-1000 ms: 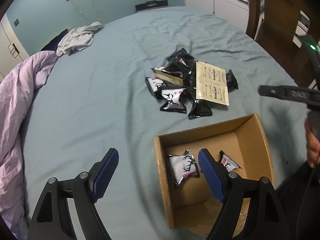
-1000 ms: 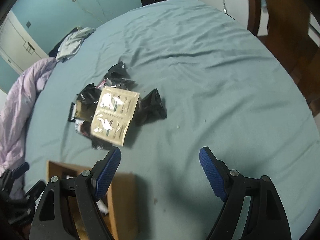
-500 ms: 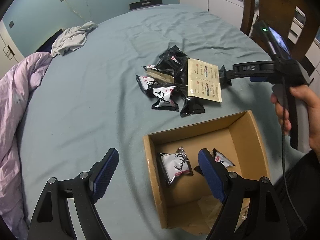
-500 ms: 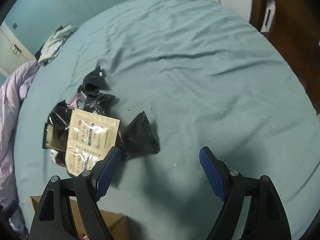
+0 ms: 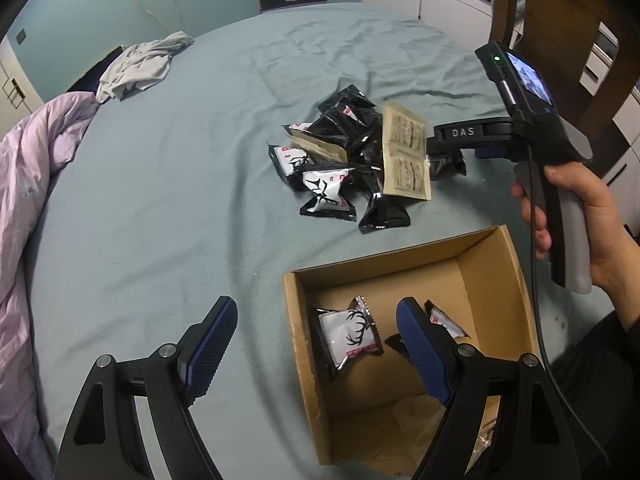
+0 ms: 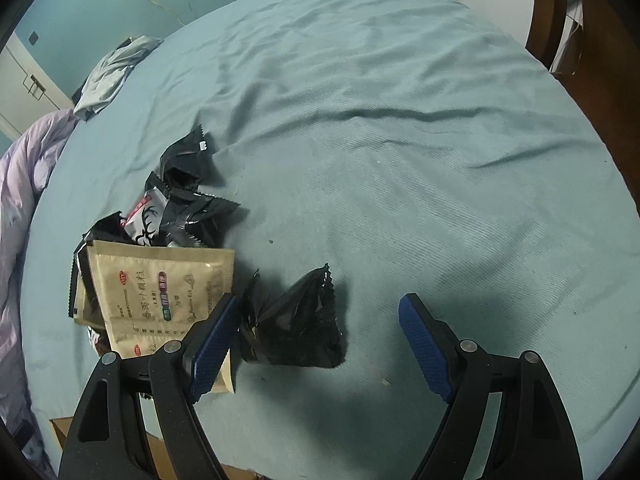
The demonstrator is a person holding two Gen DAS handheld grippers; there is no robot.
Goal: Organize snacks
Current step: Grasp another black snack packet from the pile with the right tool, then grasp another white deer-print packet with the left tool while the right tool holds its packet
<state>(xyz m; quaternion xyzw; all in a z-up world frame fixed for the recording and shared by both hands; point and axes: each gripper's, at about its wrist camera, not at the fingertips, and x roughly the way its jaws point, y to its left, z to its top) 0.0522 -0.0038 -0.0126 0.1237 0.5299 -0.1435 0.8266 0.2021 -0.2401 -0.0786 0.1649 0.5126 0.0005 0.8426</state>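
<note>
A pile of black and white snack packets [image 5: 344,160] lies on the blue-green bedsheet, with a tan sachet [image 5: 406,156] on its right side. My left gripper [image 5: 316,320] hangs open over the left wall of a cardboard box [image 5: 392,256]. The box holds a white deer-print packet [image 5: 348,336] and a second packet [image 5: 444,320], partly hidden by my finger. My right gripper [image 6: 318,308] is open and low over the sheet. A lone black packet [image 6: 292,320] lies between its fingers, close to the left one, with neither pad pressing on it. The tan sachet [image 6: 160,288] lies just left of it.
A purple duvet [image 5: 32,168] is bunched along the left edge and a grey garment [image 5: 140,64] lies at the far left. A wooden chair [image 5: 560,20] and white cabinets stand at the right. A person's hand [image 5: 572,208] grips the right handle beside the box.
My right gripper has come forward and down to the pile's right side, so the lone black packet now lies between its fingers. My left gripper has kept still over the box.
</note>
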